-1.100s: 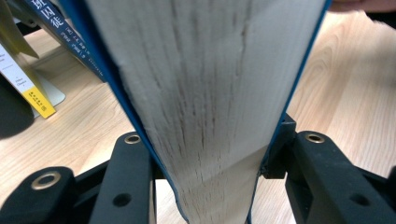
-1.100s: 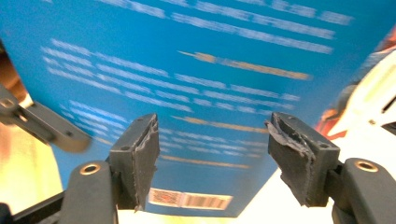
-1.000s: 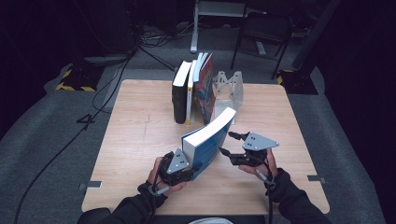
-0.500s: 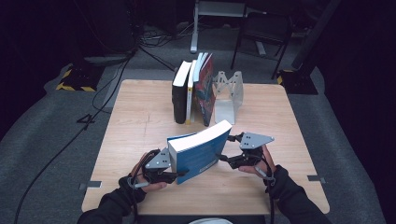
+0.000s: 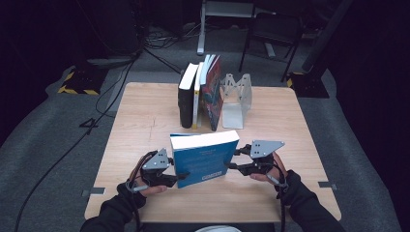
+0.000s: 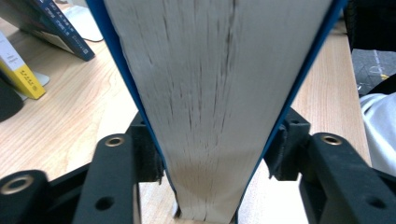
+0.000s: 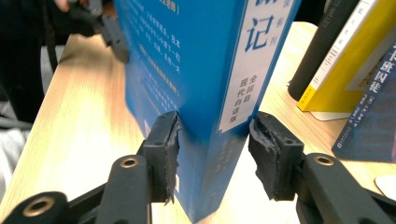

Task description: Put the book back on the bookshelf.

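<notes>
A thick blue book (image 5: pixel 205 159) stands upright on the wooden table (image 5: pixel 145 121), its cover facing the person. My left gripper (image 5: pixel 178 176) holds its left end. In the left gripper view both pads press the covers beside the page edge (image 6: pixel 219 93), though the jaws have just been opening. My right gripper (image 5: pixel 233 159) is at the spine end. Its jaws have just been closing, and the spine (image 7: pixel 243 93) now sits between the two pads (image 7: pixel 163 144), which rest against it.
Several books (image 5: pixel 198 96) stand in a row at the back of the table against a clear bookend (image 5: pixel 237 99). The right gripper view shows a black book (image 7: pixel 322 46) and a yellow one (image 7: pixel 341 70) close behind the blue book.
The blue book has swung from a tilted, diagonal pose to standing upright and broadside. My left hand moved left with it. My right gripper's jaws have come in around the spine end.
</notes>
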The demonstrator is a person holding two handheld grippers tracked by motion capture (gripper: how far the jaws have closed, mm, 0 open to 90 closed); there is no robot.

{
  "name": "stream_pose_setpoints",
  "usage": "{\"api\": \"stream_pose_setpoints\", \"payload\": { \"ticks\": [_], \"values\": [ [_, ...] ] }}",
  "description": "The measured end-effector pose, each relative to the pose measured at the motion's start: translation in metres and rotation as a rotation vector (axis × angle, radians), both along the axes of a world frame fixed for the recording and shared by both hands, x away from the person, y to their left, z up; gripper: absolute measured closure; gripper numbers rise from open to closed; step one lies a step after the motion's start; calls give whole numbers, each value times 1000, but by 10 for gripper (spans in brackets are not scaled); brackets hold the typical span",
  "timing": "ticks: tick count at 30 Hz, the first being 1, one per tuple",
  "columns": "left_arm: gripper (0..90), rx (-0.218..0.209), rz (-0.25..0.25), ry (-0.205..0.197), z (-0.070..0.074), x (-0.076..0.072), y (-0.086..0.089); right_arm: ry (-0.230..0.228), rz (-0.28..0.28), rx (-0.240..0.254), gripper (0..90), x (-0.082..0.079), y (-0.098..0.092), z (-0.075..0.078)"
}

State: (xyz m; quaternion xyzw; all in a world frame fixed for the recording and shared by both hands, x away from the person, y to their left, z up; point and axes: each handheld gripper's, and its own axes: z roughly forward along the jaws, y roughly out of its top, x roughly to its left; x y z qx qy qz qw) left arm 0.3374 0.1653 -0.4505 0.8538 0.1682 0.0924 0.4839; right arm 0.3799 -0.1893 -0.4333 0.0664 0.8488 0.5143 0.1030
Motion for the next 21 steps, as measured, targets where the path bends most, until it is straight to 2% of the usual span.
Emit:
{"api": "stream_pose_setpoints", "payload": {
  "ticks": [2, 4, 8, 10, 14, 16, 19, 21],
  "values": [
    [481, 6, -4, -7, 1, -1, 0, -1, 27, -16, 541, -3, 0, 3],
    [506, 20, -17, -9, 2, -3, 0, -20, 46, -22, 514, -5, 1, 8],
    [533, 13, -25, 2, 2, -2, 0, -59, 61, 32, 440, -7, 17, 26],
    [529, -1, -24, 7, 2, 0, 0, -62, 61, 39, 437, -6, 22, 32],
    [481, -30, -9, 11, 0, 8, -2, -46, 74, 55, 504, -9, 17, 34],
    [422, -29, 0, 3, -1, 14, -6, -65, 74, 37, 546, -15, 15, 37],
    [351, -27, -4, 0, -1, 23, -12, -65, 68, 34, 589, -22, 11, 37],
    [336, -37, -15, 2, -2, 26, -15, -76, 60, 26, 594, -26, 9, 38]
  ]
}}
